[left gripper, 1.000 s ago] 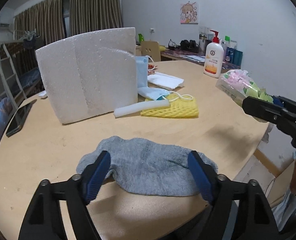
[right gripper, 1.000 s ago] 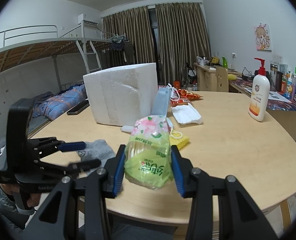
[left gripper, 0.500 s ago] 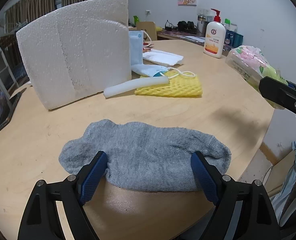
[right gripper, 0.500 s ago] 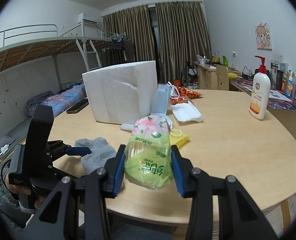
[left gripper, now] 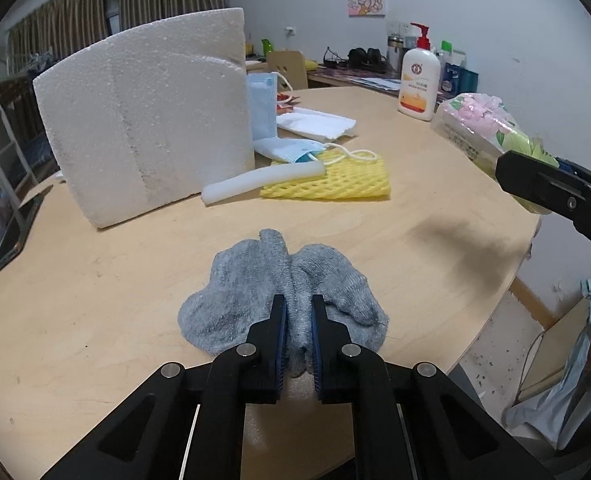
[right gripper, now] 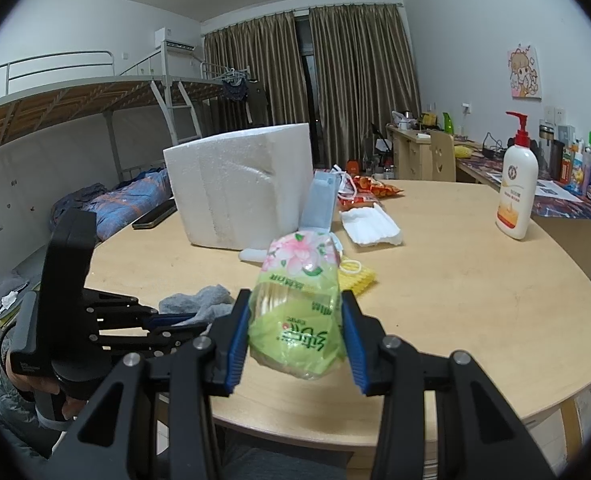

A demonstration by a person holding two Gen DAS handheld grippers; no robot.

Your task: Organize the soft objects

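One grey sock [left gripper: 283,284] lies near the front edge of the round wooden table [left gripper: 435,216], bunched into a ridge where the left gripper [left gripper: 298,328] has just closed its jaws on it; the blue pads press the fabric from both sides. Off to the right, the right gripper [right gripper: 295,336] is clamped on a green and pink tissue pack [right gripper: 299,292], held above the table edge. Beyond the sock lie a yellow foam net [left gripper: 335,182], a white foam tube [left gripper: 255,180] and a blue face mask [left gripper: 287,148], beside an upright white foam block [left gripper: 147,120]. A lotion pump bottle [left gripper: 417,80] stands at the far side.
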